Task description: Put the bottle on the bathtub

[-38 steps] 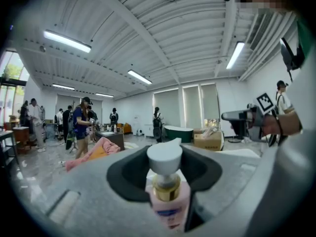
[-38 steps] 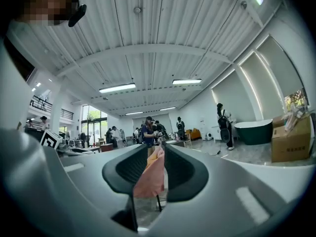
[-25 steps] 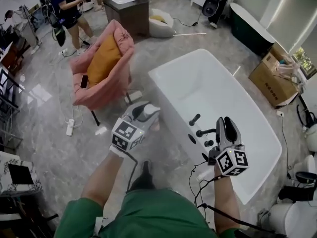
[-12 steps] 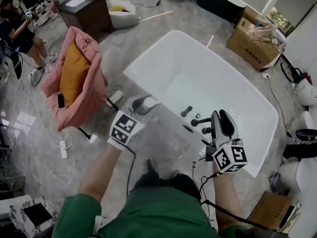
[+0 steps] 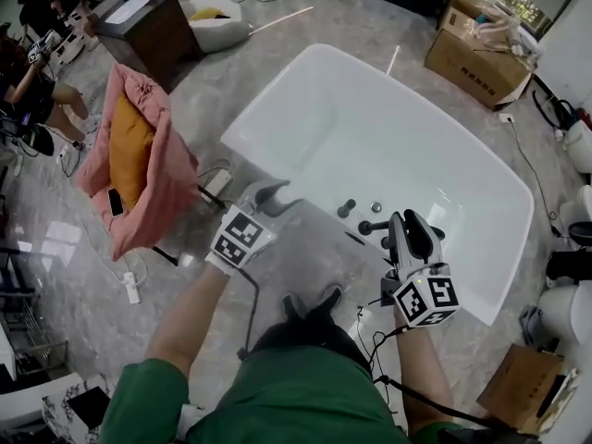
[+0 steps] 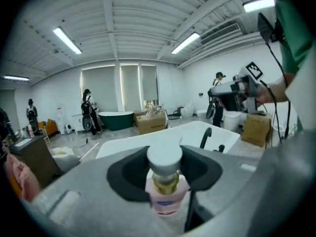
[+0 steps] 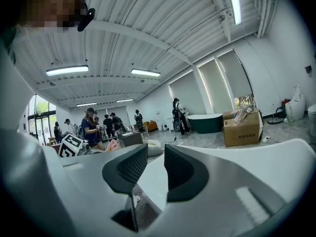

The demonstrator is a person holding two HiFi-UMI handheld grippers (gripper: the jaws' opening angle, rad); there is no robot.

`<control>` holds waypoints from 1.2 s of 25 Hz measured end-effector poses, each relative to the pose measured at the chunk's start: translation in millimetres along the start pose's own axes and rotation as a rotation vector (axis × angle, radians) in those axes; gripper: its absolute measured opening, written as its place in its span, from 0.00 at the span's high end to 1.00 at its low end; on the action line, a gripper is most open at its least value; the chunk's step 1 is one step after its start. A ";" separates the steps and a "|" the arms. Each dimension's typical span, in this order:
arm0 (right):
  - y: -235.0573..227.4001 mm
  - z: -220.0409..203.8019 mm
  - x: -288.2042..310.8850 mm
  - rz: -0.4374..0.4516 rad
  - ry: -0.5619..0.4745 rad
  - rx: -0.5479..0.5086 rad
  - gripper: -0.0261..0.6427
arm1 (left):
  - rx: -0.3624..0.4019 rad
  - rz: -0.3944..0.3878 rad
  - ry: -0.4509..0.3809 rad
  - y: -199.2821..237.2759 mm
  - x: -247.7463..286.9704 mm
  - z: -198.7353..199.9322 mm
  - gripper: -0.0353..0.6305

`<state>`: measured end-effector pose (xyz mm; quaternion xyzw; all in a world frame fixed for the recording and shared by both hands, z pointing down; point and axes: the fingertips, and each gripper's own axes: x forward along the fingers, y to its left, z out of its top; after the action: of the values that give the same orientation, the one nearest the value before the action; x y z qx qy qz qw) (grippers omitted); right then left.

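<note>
A small pink bottle (image 6: 166, 195) with a white cap and gold neck stands upright between the jaws of my left gripper (image 6: 165, 168), which is shut on it. In the head view the left gripper (image 5: 270, 197) hovers just outside the near rim of the white bathtub (image 5: 268, 95), left of the black faucet (image 5: 372, 227) and its knobs. My right gripper (image 5: 413, 234) hangs over the near rim beside the faucet, its pads nearly touching with nothing between them. The bottle itself is hard to make out in the head view.
A pink armchair (image 5: 153, 169) with an orange cushion and a phone stands left of the tub. A cardboard box (image 5: 476, 54) lies beyond the tub, a dark cabinet (image 5: 139, 30) at the back left. Cables and a power strip (image 5: 132, 285) lie on the floor. People stand far off.
The view has swung so the tub lies more centred and closer. Both grippers have drifted slightly toward the tub's near rim. The bottle stays held in the left gripper.
</note>
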<state>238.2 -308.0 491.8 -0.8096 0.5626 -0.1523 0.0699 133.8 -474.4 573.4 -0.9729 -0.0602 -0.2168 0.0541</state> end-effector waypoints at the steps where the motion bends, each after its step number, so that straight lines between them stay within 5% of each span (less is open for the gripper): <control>1: -6.8 -3.0 4.5 0.008 0.005 0.005 0.81 | 0.006 -0.006 0.014 0.8 11.2 -1.5 0.69; 17: -59.5 -44.2 53.1 -0.014 0.049 0.047 0.81 | 0.043 -0.135 0.127 20.0 119.3 -49.5 0.69; 30: -99.2 -70.2 46.4 -0.187 0.065 0.101 0.81 | 0.149 -0.332 0.173 1.4 201.9 -84.3 0.69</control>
<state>318.5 -311.7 594.1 -0.8487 0.4781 -0.2123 0.0777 280.4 -467.9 735.7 -0.9206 -0.2308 -0.3005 0.0946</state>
